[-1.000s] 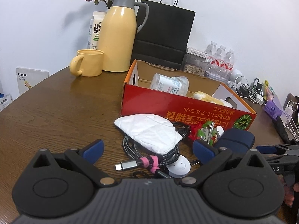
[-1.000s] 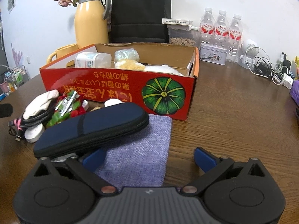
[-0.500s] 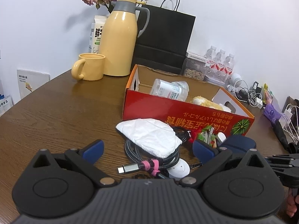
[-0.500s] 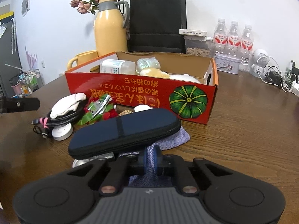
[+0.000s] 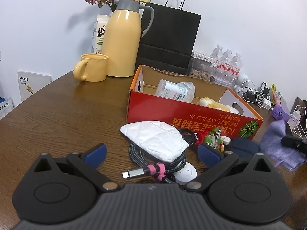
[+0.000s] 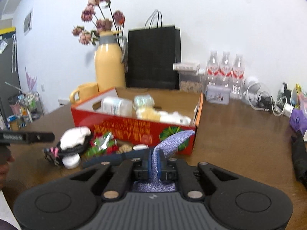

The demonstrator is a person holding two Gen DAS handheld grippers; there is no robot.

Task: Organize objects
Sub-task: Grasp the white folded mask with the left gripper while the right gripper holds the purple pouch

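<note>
The right gripper [image 6: 155, 163] is clamped tight on a purple cloth pouch [image 6: 173, 139], whose lower part is hidden behind the fingers. The left gripper [image 5: 151, 153] gapes wide and empty over a coiled cable [image 5: 153, 164] half covered by a white packet [image 5: 155, 141]. A navy case [image 5: 243, 147] is partly hidden. Beyond stands the red box [image 5: 191, 115], with bare table [image 5: 67, 115] to its left.

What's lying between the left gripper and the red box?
In the left wrist view, a white packet atop a coiled cable lies between the left gripper and the red box.
</note>
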